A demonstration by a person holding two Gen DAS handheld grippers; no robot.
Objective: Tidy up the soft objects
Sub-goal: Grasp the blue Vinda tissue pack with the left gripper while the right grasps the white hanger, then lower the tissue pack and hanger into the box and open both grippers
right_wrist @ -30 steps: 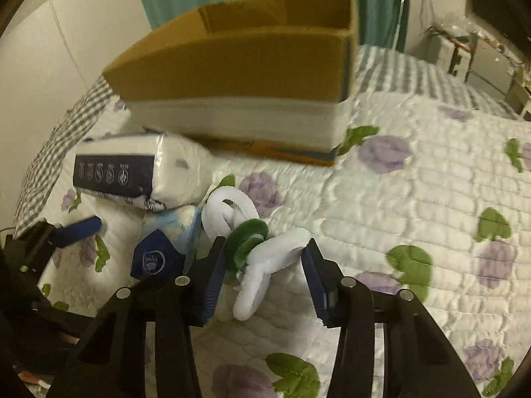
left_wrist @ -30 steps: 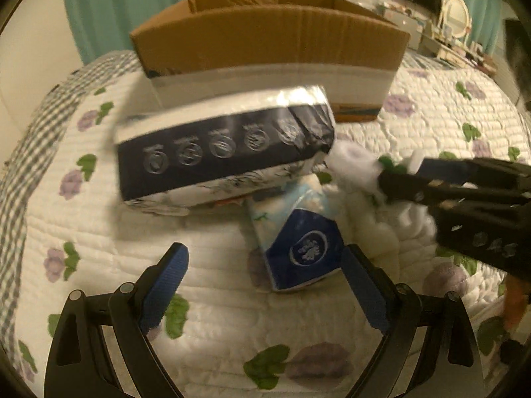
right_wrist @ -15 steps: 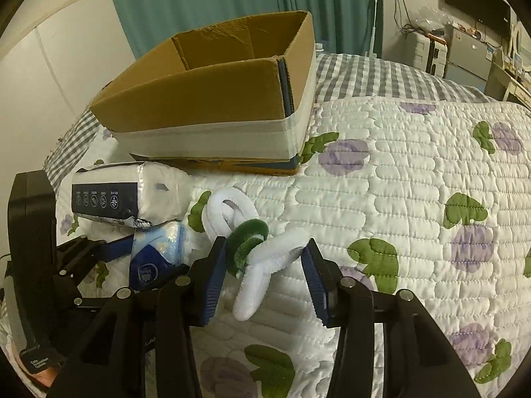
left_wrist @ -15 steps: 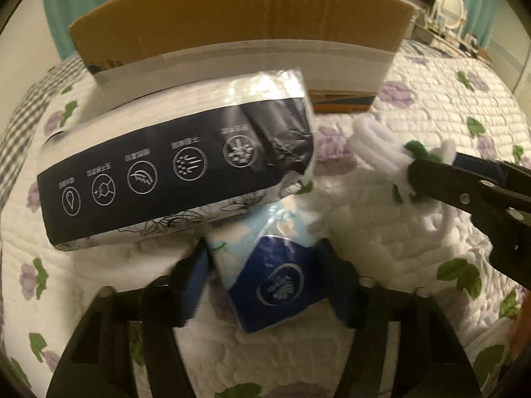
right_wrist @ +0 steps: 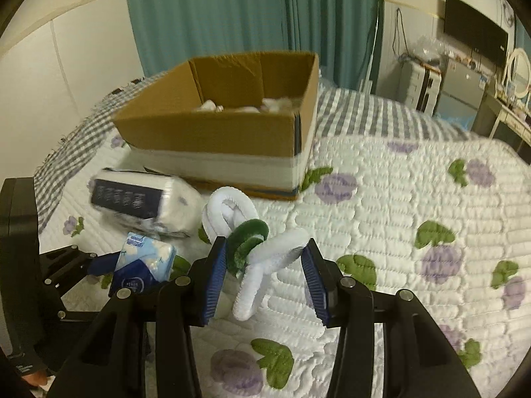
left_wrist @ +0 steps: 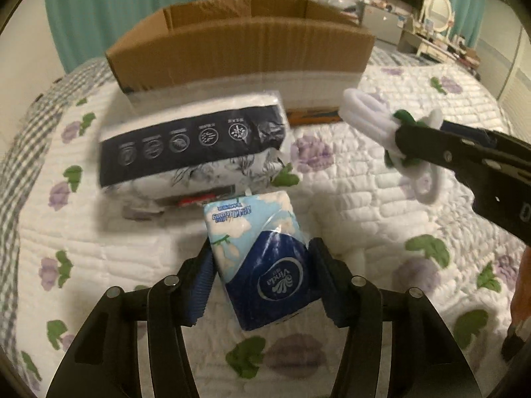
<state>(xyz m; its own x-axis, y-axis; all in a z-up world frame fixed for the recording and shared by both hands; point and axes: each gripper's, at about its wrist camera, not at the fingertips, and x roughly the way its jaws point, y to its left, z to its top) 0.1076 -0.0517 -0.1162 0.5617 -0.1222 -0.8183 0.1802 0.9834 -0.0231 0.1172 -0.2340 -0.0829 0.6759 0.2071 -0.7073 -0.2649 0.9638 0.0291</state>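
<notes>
Only the right wrist view looks down into the cardboard box, where soft white things lie. The left gripper has its jaws squeezed on a shiny blue tissue pack. The right gripper jaws pinch a fuzzy white-and-green bendy toy over the bumpy flowered quilt.

Home bedroom: quilted floral bedspread, teal curtains, wall TV, vanity mirror.

Black tongs (blue pads, silver screws)
</notes>
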